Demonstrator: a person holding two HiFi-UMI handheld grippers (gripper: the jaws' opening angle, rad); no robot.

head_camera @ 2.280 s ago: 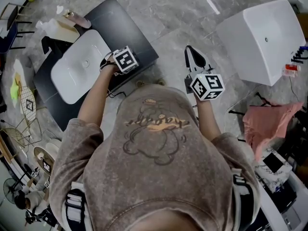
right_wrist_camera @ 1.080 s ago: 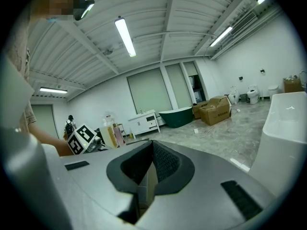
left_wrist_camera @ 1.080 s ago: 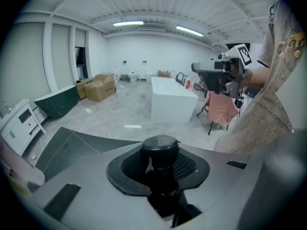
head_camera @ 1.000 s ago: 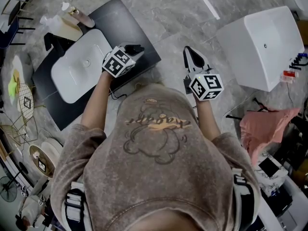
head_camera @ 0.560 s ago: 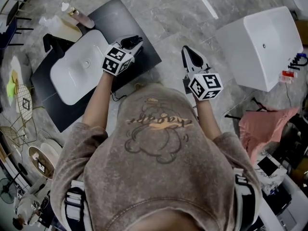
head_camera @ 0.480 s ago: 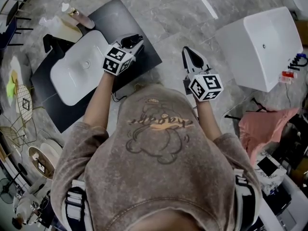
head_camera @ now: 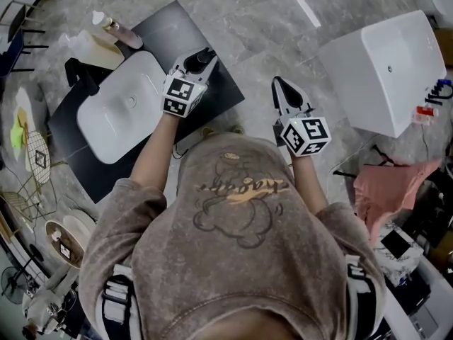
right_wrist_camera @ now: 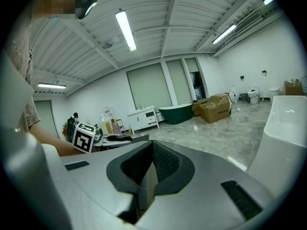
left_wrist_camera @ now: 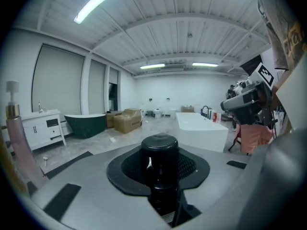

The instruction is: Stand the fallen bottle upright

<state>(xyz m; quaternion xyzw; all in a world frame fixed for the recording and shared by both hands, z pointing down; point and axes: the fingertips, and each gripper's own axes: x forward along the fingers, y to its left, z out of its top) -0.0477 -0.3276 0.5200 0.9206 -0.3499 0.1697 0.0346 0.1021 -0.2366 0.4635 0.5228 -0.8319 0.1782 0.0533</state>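
1. Gripper state. My left gripper (head_camera: pixel 197 61) is clamped on the small black cylindrical bottle with a round cap (left_wrist_camera: pixel 161 152). The pads press on the body below the cap, and in the left gripper view the cap stands above the jaws. My right gripper (head_camera: pixel 282 89) has its jaws together with nothing between them. It hangs well to the right of the white ceramic basin (head_camera: pixel 113 115), off the black table (head_camera: pixel 216 91).

2. Position of the bottle. The bottle is just to the right of the basin, over the table's right-hand part. No view shows whether its base touches the table.

3. Handling, as judged.
- The bottle looks rigid and light, so a moderate grip should hold it.
- Its glossy wall is probably slippery, and it may rotate between the pads.
- The best hold is mid-body, under the cap shoulder.
- The base looks narrow, so the bottle should sit flat before I release it.
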